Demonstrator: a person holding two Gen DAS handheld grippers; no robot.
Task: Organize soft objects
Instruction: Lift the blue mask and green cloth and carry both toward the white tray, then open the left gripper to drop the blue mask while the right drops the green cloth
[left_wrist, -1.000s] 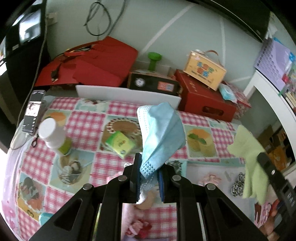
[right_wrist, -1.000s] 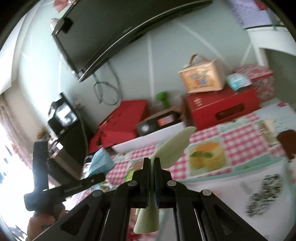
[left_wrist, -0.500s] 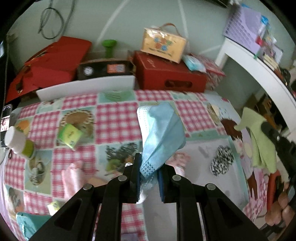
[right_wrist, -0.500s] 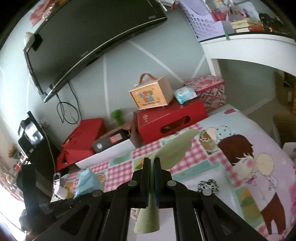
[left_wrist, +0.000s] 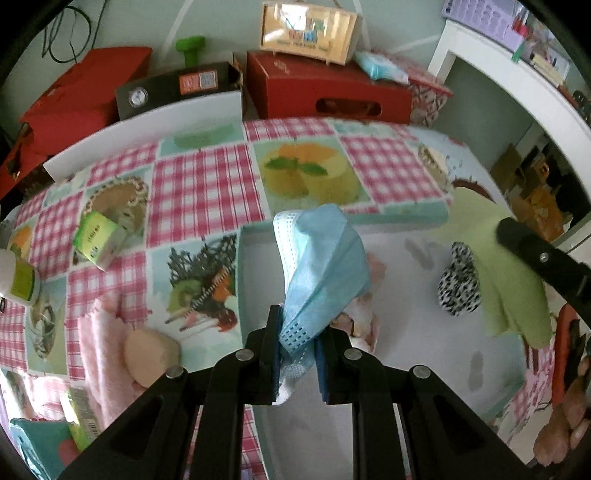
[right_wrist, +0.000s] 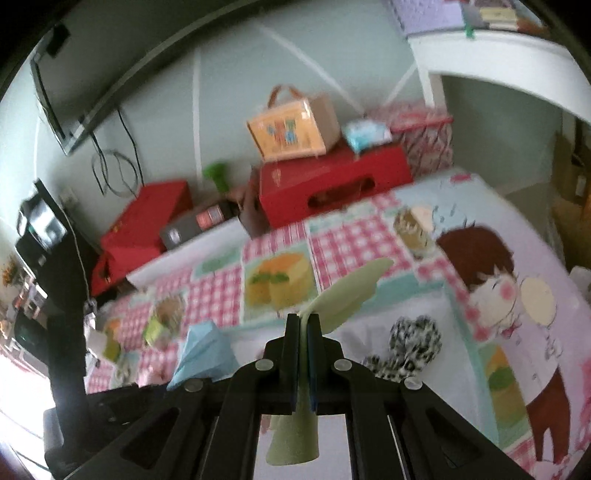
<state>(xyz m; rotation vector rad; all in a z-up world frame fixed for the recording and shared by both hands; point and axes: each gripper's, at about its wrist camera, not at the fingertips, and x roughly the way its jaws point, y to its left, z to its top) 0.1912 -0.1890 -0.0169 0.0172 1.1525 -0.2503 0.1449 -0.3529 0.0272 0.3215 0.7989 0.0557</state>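
Blue and thin, the face mask is pinched tight in the left gripper, whose two jaws are squeezed on its bottom edge. The mask stands up, floppy and folded, with a white strip along one side. It hangs above the pale box on the table. The right gripper is clamped on a light green cloth, thin and bendy, sticking out above and below the jaws. It is over the box too.

Inside the box a spotted black-and-white scrunchie and something small and pink are already put away. So the job looks partly done. The mask and cloth are not dropped in yet. Beside the box, a pink fluffy cloth and a tan puff wait on the checked tablecloth. Farther off lies a small green packet.
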